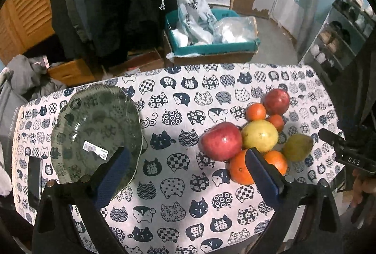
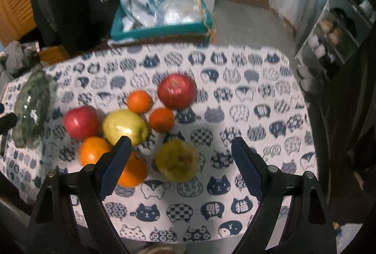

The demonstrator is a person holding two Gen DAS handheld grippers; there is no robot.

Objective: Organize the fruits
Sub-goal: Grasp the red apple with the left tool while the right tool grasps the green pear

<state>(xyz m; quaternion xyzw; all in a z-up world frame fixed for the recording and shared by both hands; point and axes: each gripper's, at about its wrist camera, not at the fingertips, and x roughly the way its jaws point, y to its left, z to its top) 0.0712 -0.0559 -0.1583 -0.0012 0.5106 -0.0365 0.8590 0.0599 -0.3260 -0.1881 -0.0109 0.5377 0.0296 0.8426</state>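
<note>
Left wrist view: the left gripper (image 1: 188, 161) hangs released and empty; the glass plate (image 1: 94, 134) sits at nine o'clock, the fruit pile (image 1: 253, 136) at three.

Right wrist view: the right gripper (image 2: 181, 155) hangs released above a pear (image 2: 177, 161); closing carelessly could nudge touching fruits, rolling them off the table (image 2: 258, 80).

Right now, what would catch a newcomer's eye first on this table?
The cluster of fruit on the cat-print tablecloth: red apples, oranges and yellow-green pears bunched together. To its left lies an empty green glass plate with a barcode sticker. Both grippers, left and right, hang open above the table.
</note>
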